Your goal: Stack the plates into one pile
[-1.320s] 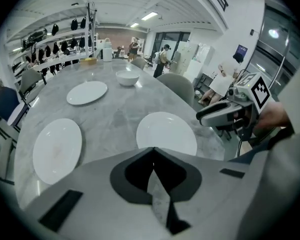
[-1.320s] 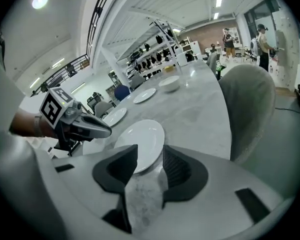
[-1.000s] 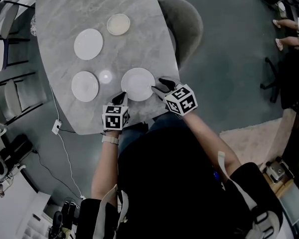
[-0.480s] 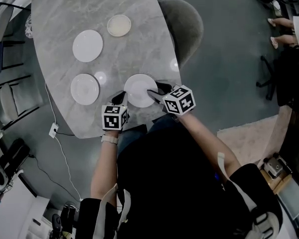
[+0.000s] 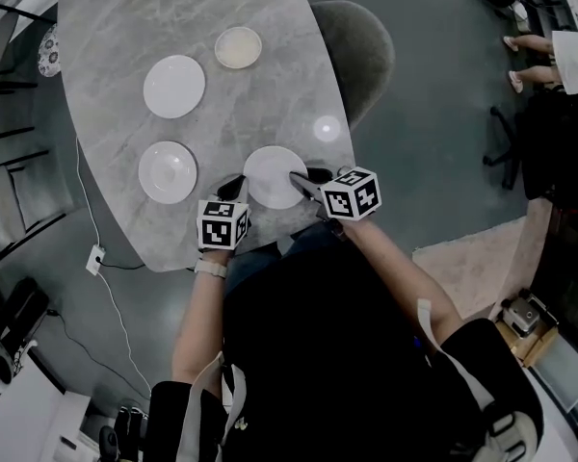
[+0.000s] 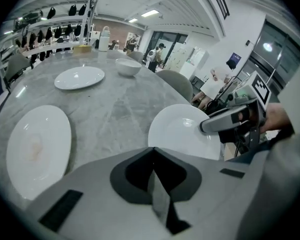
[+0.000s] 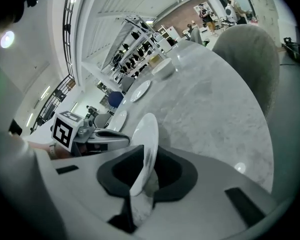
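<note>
And the right gripper (image 5: 306,181) has rolled and snapped most of the way shut since a second ago. Where its jaws stood open either side of the rim, they now pinch the near plate (image 5: 273,173) at its three-to-four o'clock edge, and the right gripper view shows that rim wedged edge-on between the pads. Sweeping across the marble table (image 5: 173,8) from the left, a white plate (image 5: 168,171) sits at nine o'clock of the held one. A second plate (image 5: 174,86) is between ten and eleven, and a small bowl (image 5: 238,47) lies just shy of twelve, all well apart. The left gripper (image 5: 233,189) hovers just beside the near plate's eight o'clock rim, fingers pressed together on nothing. I can't tell whether it touches the plate. Now the dangers, as I read them. This is a one-sided pinch on slick glaze, so on a lift the far side could sag and the plate pivot or slide out of the pads. It also sits close to the table's six o'clock edge, so a slip there likely sends it off the table. The route to the nine o'clock plate runs straight past the closed left gripper, and a clip there could jar the hold. A fast landing could also chip both rims.
</note>
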Action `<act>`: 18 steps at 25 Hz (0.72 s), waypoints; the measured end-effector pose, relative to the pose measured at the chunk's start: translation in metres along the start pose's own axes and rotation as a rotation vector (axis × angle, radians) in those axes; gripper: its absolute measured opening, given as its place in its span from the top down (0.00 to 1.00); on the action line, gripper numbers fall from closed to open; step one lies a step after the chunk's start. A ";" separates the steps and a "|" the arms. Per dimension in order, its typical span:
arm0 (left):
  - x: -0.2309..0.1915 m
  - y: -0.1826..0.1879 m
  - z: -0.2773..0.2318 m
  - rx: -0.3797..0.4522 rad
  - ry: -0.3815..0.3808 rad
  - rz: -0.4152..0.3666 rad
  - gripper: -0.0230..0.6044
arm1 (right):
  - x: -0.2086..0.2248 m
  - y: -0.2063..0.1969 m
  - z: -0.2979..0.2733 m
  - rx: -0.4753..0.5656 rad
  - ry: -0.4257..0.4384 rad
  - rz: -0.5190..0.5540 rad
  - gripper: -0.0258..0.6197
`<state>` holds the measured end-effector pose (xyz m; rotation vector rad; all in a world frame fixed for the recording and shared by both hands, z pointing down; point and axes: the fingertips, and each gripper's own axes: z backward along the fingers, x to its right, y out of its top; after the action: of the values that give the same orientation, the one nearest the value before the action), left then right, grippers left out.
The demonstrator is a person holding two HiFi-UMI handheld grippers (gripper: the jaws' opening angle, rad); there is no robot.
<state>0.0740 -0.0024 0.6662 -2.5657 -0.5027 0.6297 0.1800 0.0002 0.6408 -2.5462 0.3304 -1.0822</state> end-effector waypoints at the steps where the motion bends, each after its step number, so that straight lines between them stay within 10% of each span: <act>1: -0.002 -0.001 0.004 0.004 -0.003 0.001 0.95 | -0.001 0.002 0.001 0.013 -0.009 -0.010 0.87; 18: -0.069 -0.028 0.080 0.050 0.026 0.036 0.95 | -0.077 0.030 -0.036 0.107 -0.009 -0.047 0.91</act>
<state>-0.0303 0.0176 0.6405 -2.5375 -0.4271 0.6135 0.0994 -0.0088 0.6018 -2.4740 0.2059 -1.0756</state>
